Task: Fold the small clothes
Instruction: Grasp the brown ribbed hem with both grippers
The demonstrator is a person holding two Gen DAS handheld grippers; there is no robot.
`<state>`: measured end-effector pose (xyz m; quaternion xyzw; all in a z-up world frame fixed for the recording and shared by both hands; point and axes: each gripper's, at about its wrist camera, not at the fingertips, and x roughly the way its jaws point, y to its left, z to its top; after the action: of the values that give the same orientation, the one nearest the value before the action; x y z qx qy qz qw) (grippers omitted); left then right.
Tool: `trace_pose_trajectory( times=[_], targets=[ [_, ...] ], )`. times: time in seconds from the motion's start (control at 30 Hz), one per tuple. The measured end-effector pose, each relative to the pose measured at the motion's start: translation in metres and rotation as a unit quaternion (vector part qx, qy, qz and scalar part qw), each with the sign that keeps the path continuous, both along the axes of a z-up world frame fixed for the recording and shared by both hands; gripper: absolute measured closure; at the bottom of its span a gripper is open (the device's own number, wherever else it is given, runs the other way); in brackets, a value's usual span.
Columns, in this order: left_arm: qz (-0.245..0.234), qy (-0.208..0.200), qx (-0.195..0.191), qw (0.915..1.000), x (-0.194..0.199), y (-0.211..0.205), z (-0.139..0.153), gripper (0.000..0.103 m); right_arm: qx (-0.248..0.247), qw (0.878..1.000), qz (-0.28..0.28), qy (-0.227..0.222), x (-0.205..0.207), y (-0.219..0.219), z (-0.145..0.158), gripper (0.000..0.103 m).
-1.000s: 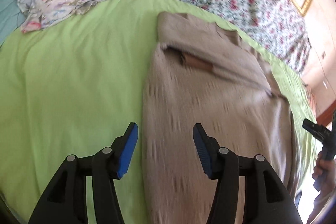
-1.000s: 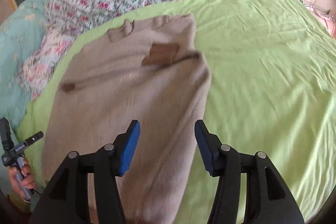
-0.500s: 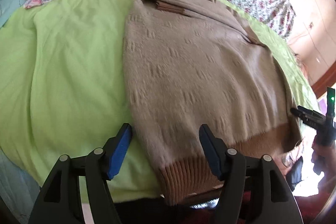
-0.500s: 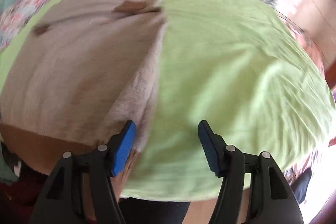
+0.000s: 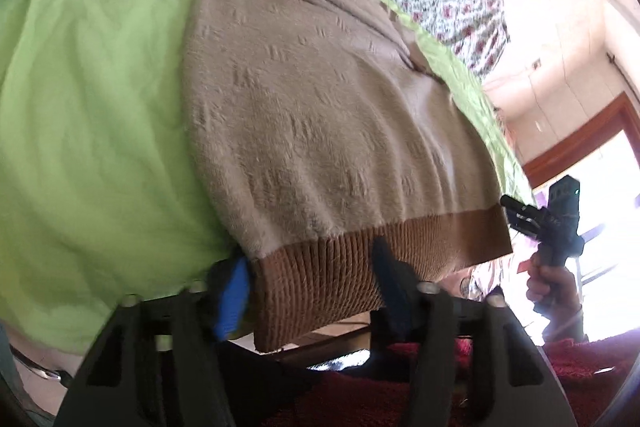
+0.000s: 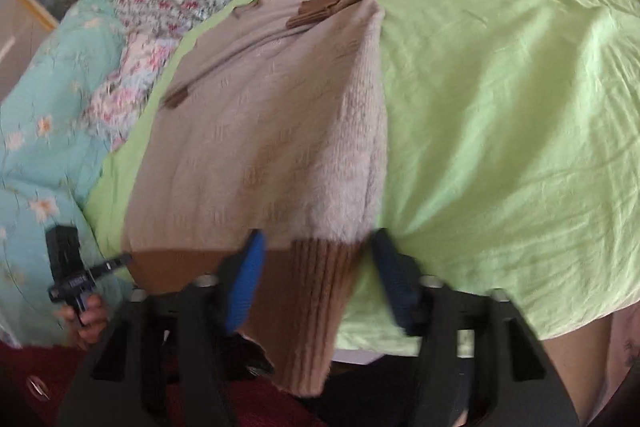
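Beige knit sweater [image 5: 320,115] lay folded lengthwise on the green sheet [image 5: 92,99] of the bed, its brown ribbed hem [image 6: 308,291] hanging over the near edge. Both the left tool [image 5: 308,287] and right tool [image 6: 316,279] stood wide open, each straddling a hem corner without gripping it.

Both wrist views close at bed [image 5: 80,107] foot edge, facing headboard-ward; shared: sweater [image 5: 320,115] [image 6: 260,147].

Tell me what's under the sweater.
The green sheet lies under the sweater. The brown hem hangs past the bed edge. Anything else beneath is covered.
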<state>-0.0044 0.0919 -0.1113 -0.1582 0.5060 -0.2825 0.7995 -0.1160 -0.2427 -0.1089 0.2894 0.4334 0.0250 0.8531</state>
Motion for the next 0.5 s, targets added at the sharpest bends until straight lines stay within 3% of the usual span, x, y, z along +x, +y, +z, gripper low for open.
trace_pose_trajectory(
  times=[0.1, 0.17, 0.23, 0.27, 0.3, 0.37, 0.5],
  targets=[
    [-0.008, -0.006, 0.005, 0.9999, -0.001, -0.001, -0.001, 0.057, 0.021, 1.000, 0.002, -0.003, -0.010, -0.007, -0.006, 0.063],
    [-0.013, 0.005, -0.008, 0.9999, 0.001, 0.002, -0.005, 0.052, 0.043, 0.999, -0.003, -0.006, -0.008, -0.013, -0.010, 0.066],
    [-0.020, 0.000, -0.007, 0.9998, 0.001, 0.001, -0.004, 0.054, 0.047, 0.999, 0.004, -0.006, -0.003, -0.010, -0.010, 0.088],
    [-0.028, -0.010, 0.005, 0.9995, 0.001, -0.003, -0.002, 0.056, 0.051, 0.999, 0.010, -0.006, -0.002, -0.009, -0.011, 0.094],
    [-0.031, -0.019, 0.016, 0.9992, 0.000, -0.006, -0.001, 0.060, 0.054, 0.998, 0.009, -0.009, -0.003, -0.010, -0.011, 0.094],
    [-0.032, -0.025, 0.032, 0.9987, 0.000, -0.010, 0.000, 0.098, 0.059, 0.998, 0.004, -0.012, -0.010, -0.014, -0.013, 0.095],
    [-0.006, -0.029, 0.011, 0.9995, -0.008, 0.006, -0.001, 0.097, 0.074, 0.997, -0.004, -0.013, -0.023, -0.023, -0.020, 0.095]
  ],
)
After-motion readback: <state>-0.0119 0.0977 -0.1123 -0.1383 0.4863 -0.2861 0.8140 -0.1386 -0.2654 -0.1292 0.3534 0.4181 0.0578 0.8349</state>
